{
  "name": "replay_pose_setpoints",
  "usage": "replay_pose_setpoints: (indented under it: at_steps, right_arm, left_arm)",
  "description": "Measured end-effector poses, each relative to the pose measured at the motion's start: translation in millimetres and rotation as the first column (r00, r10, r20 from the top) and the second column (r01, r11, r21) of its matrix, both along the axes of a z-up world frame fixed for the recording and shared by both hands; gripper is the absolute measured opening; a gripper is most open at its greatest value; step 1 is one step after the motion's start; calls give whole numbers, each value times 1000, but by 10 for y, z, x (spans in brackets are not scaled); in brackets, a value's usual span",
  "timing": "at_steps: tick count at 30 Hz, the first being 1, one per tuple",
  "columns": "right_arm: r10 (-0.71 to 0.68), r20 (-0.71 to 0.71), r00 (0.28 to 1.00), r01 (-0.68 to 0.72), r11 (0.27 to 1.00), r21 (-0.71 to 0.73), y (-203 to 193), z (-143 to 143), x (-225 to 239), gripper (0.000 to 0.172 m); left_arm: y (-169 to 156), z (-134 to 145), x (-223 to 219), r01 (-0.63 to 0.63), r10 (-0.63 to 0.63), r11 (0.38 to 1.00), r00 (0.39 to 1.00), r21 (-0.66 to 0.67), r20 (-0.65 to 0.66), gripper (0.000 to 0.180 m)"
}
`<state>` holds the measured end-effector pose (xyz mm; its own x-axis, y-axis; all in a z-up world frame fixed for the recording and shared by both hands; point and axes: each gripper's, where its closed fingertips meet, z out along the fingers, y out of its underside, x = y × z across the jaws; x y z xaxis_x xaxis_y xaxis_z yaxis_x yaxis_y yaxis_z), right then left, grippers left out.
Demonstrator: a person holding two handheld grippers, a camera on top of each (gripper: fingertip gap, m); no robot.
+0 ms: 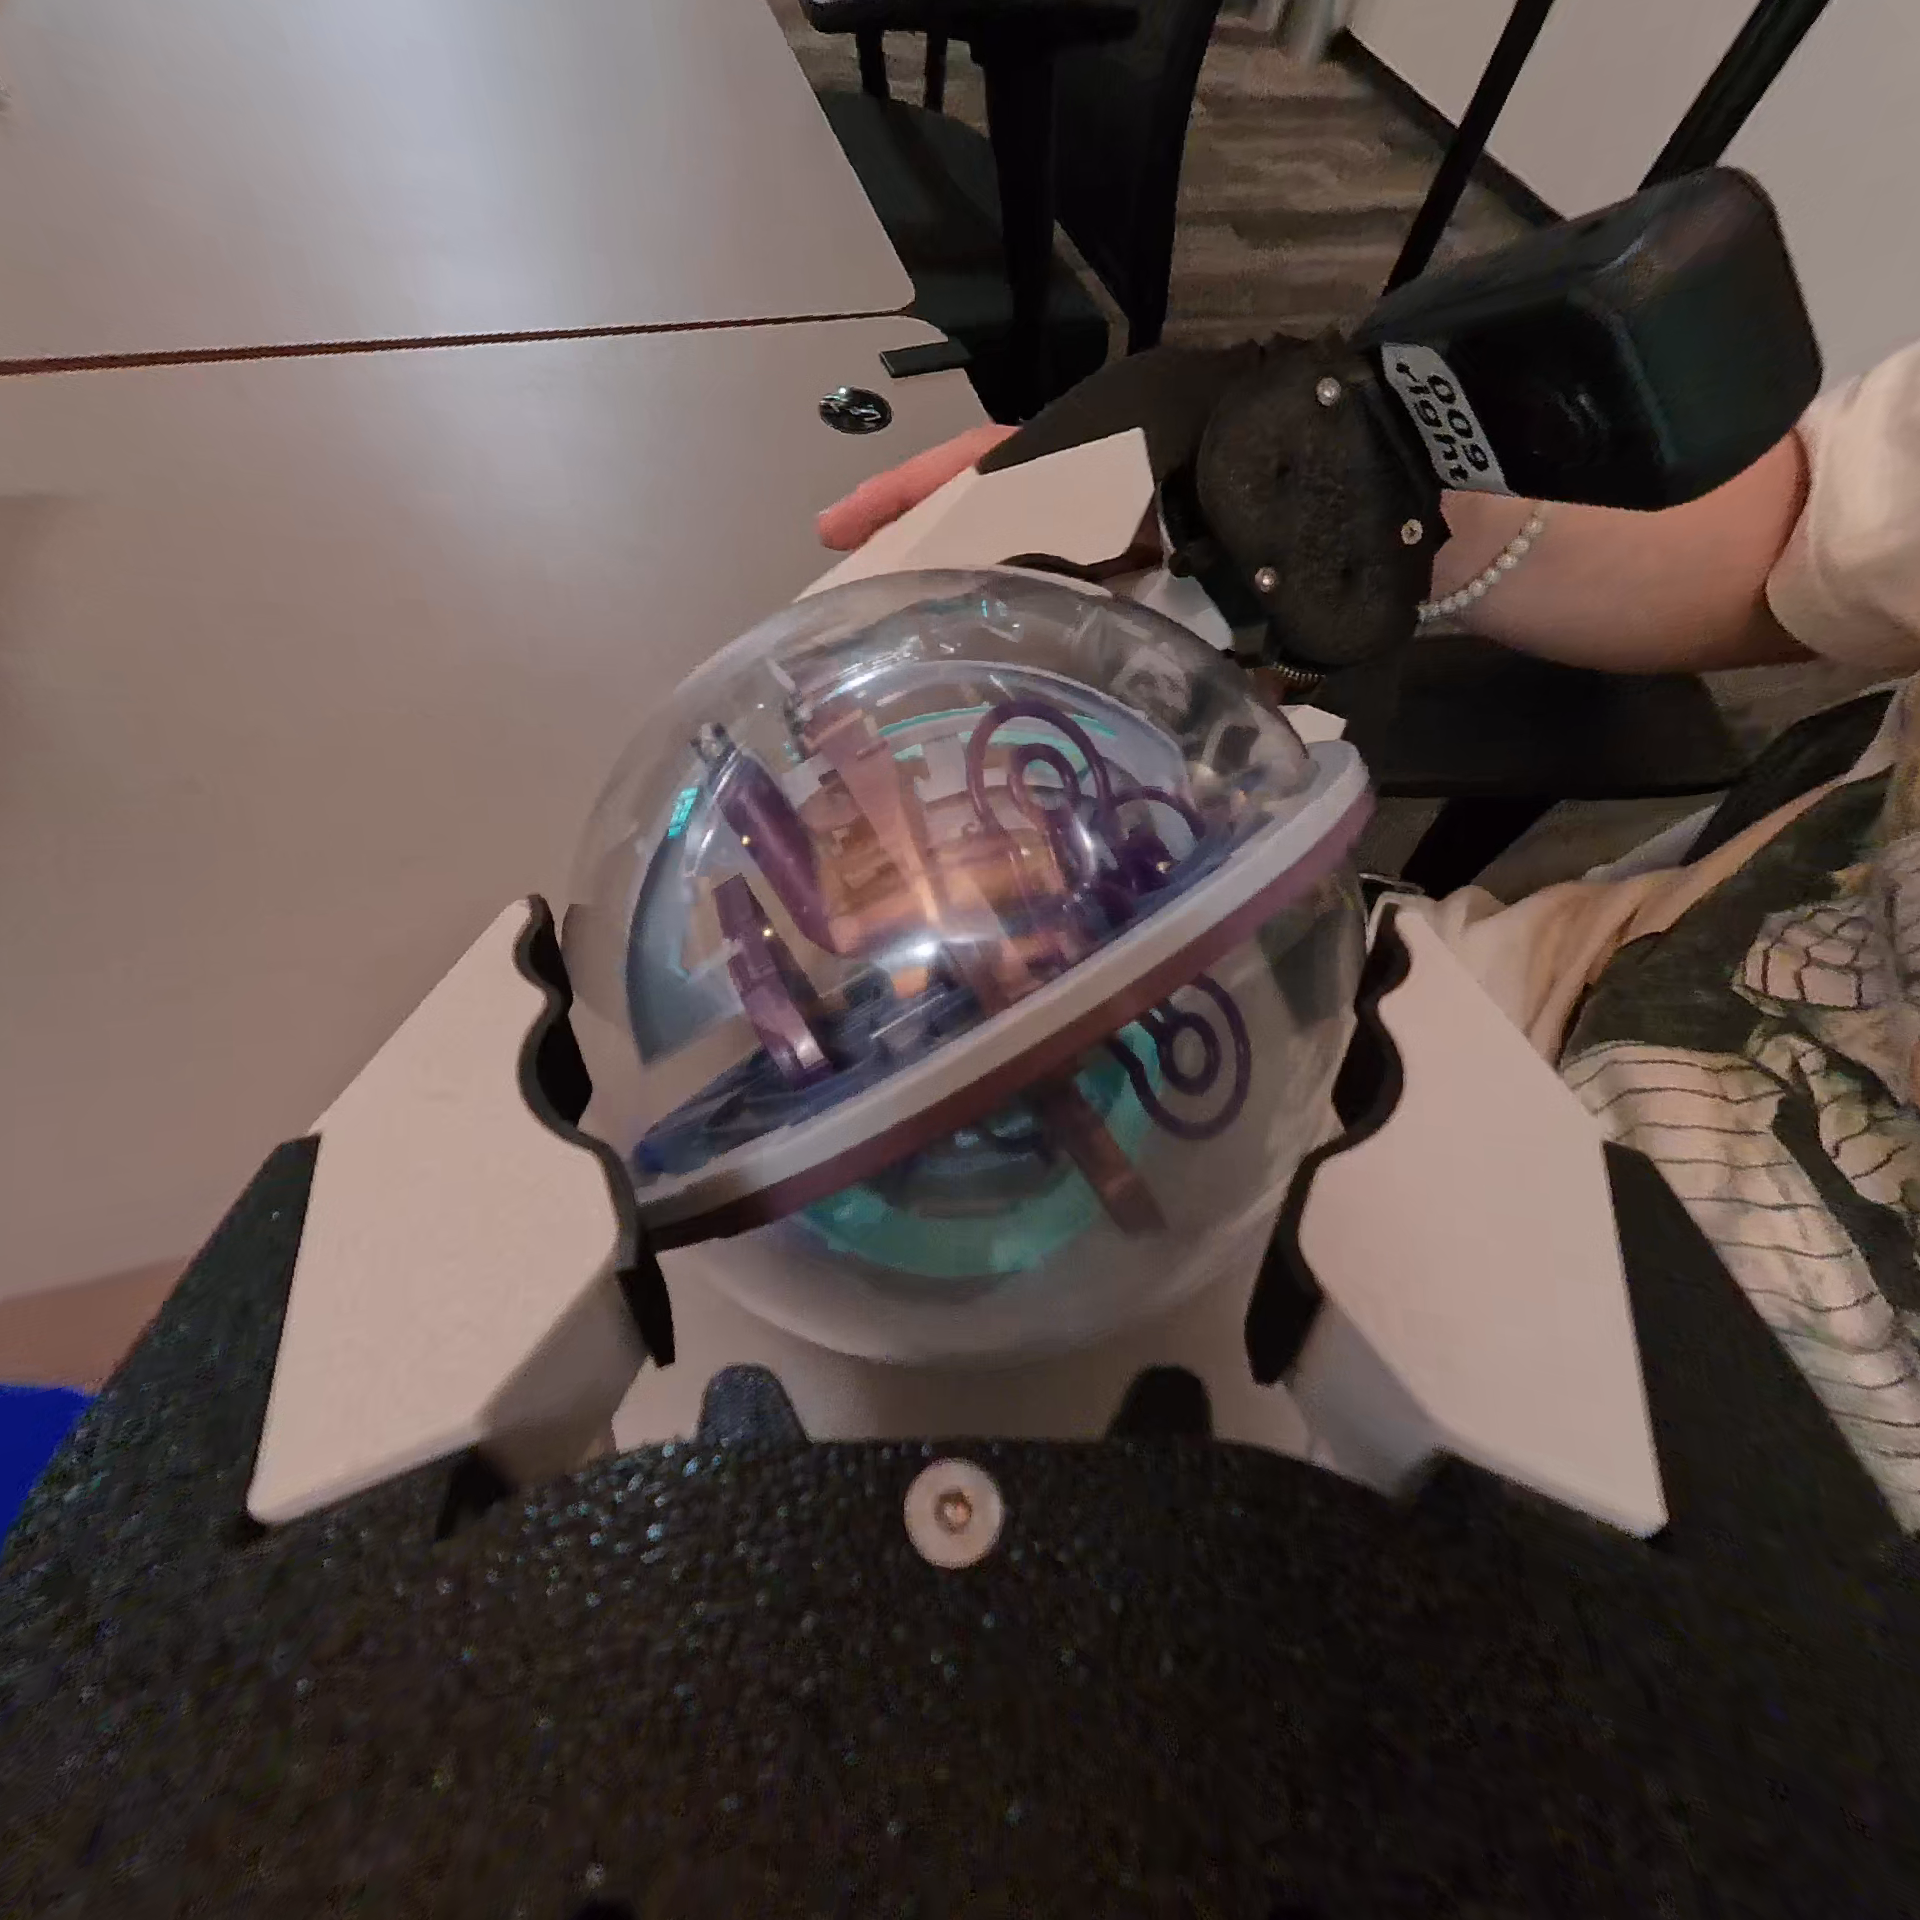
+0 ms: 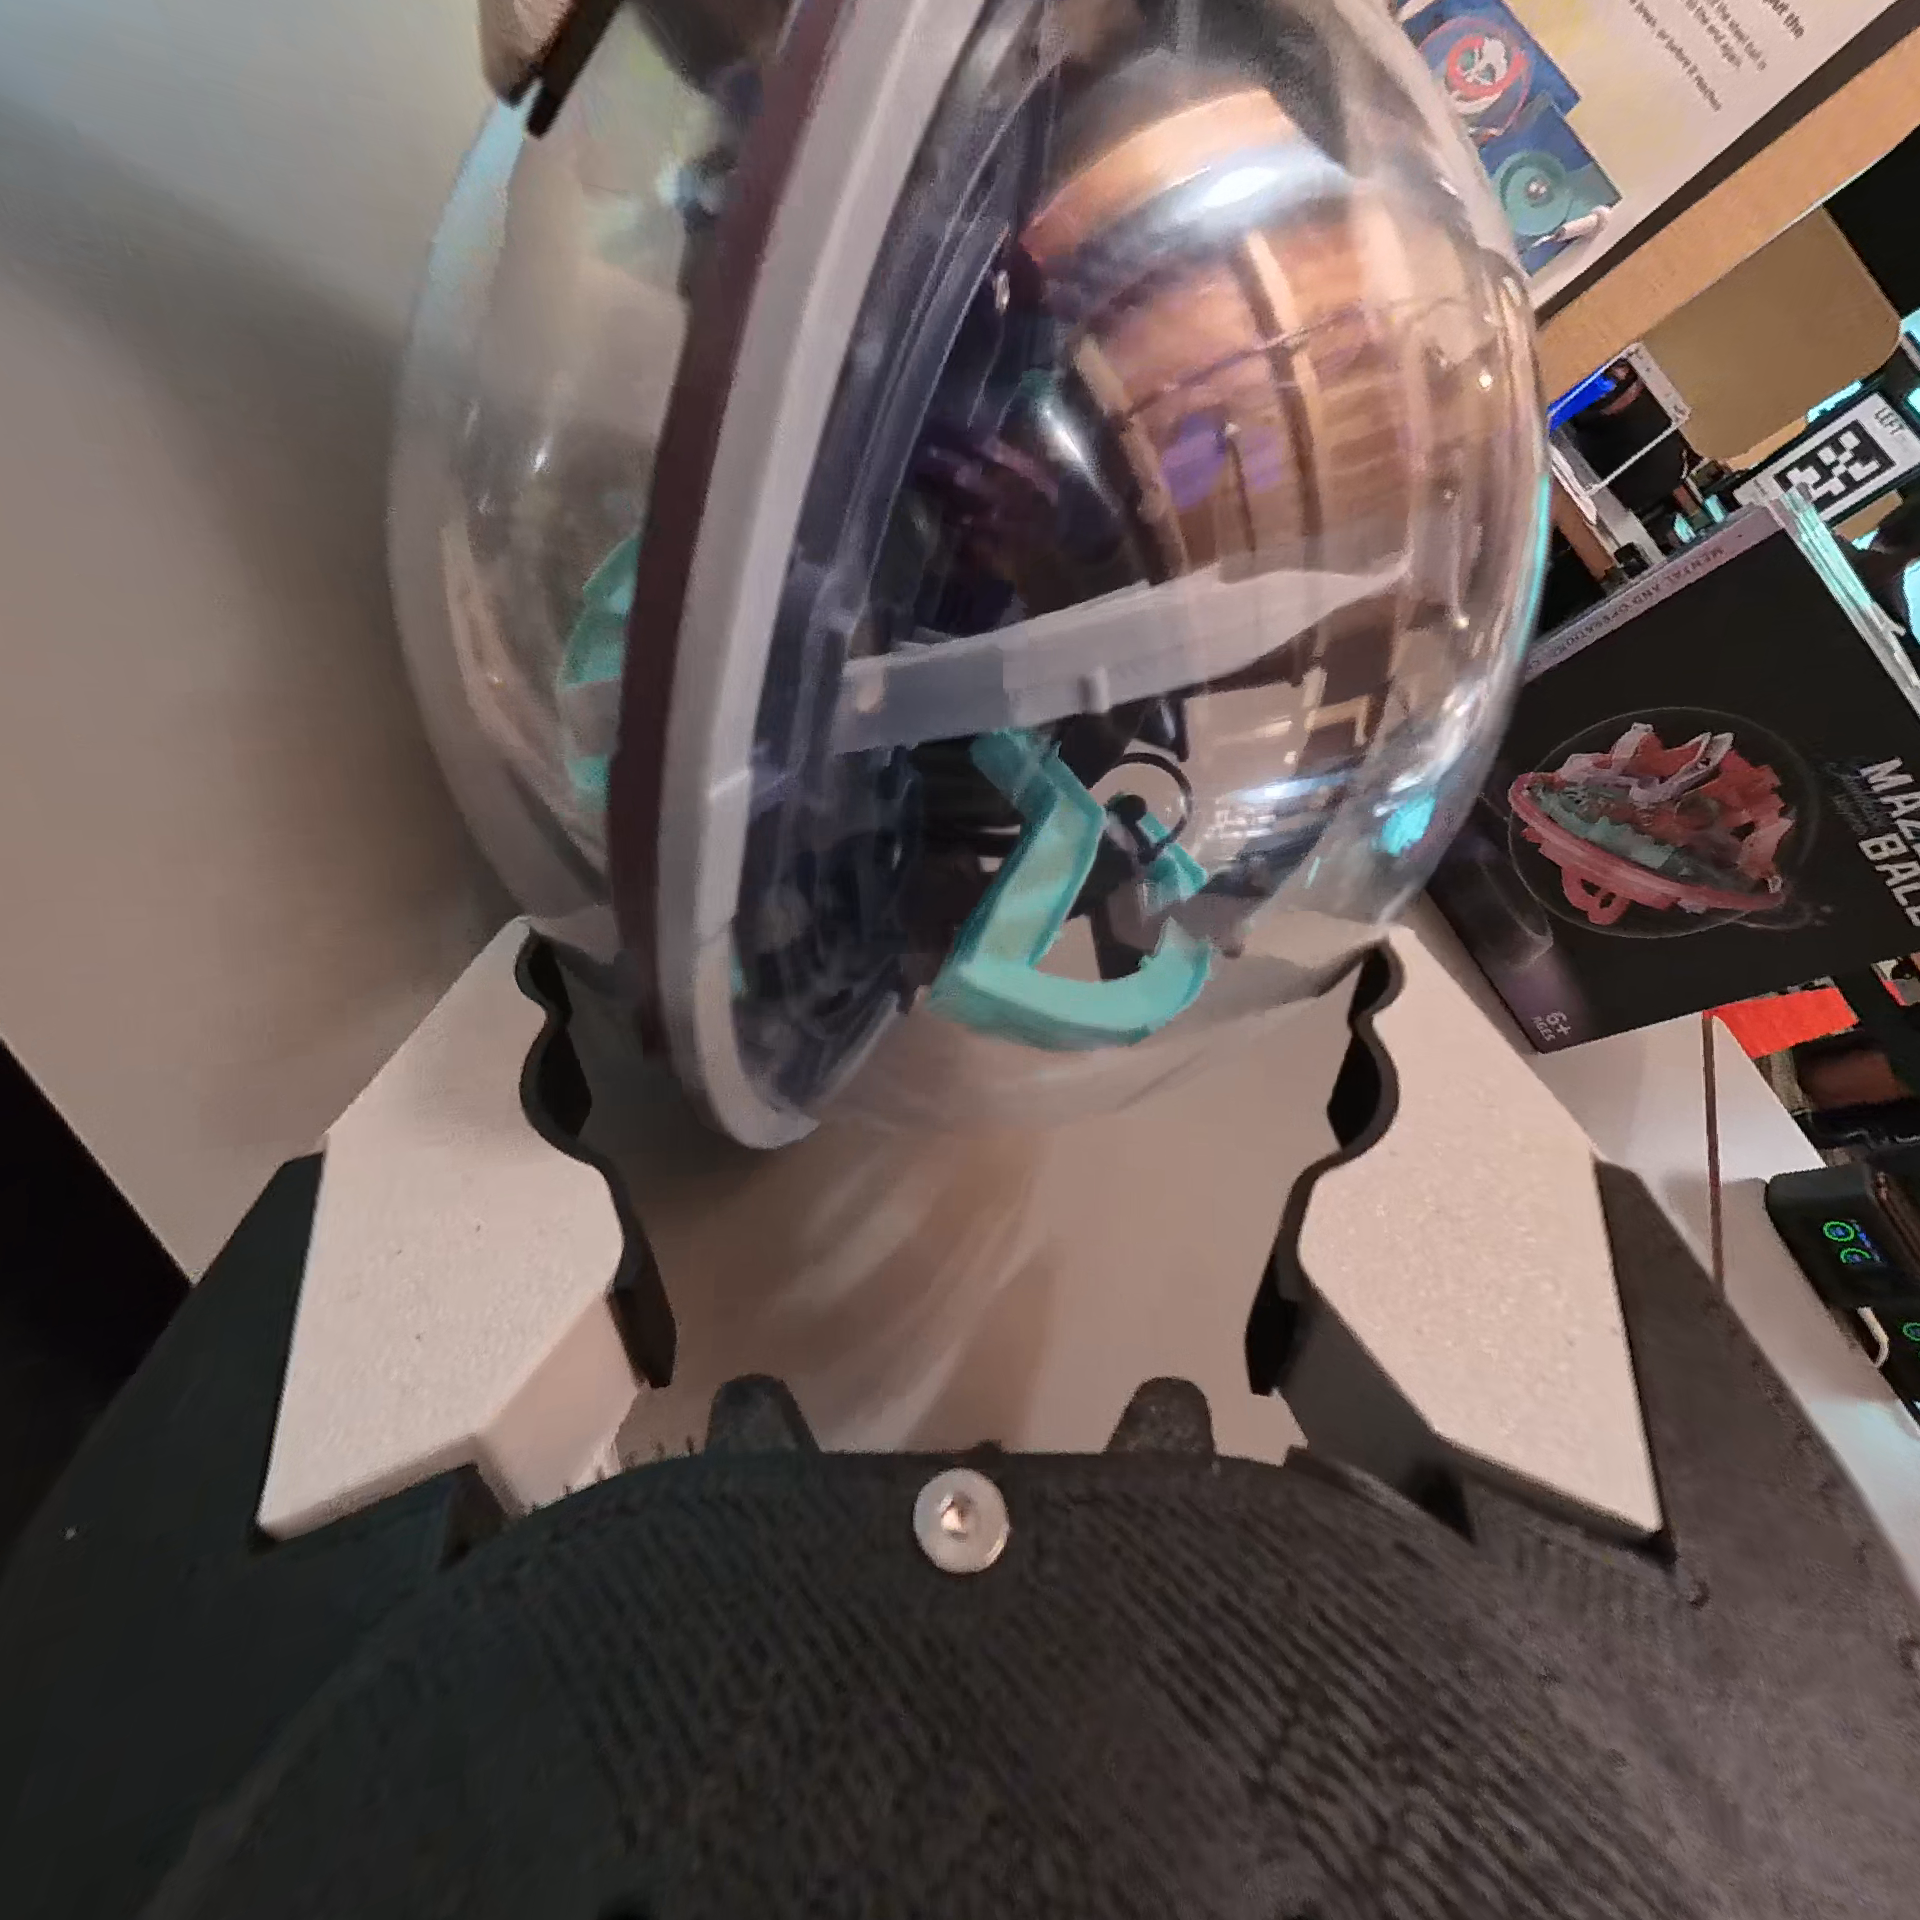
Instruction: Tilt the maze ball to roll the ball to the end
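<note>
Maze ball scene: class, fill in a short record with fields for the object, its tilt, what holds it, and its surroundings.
object: clear maze ball with purple, teal and orange tracks inside
tilt: grey equator ring slants, higher on the right in the left wrist view
left hand-held gripper: fingers on both sides of the ball, pressing it
right hand-held gripper: holds the ball from the other side
surface below: pale table
nearby: black product box on the table
small steel ball: cannot be made out
</note>
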<state>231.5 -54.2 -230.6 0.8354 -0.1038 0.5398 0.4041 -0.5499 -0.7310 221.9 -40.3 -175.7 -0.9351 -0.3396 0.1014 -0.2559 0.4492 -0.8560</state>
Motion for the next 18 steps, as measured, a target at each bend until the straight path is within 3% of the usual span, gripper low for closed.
replay_pose_setpoints:
  at_steps: [3, 18]
  right_arm:
    - [-1, 12, 1000, 1, 1000, -19, 3, -16, 15, 152]
    - [-31, 29, 999, 31, 999, 19, 11, -31, 16, 154]
  left_arm:
    - [-63, -3, -17, 30, -31, 999, 999, 30, 18, 144]
    - [-61, -50, -27, 56, -56, 987, 998, 148, -2, 144]
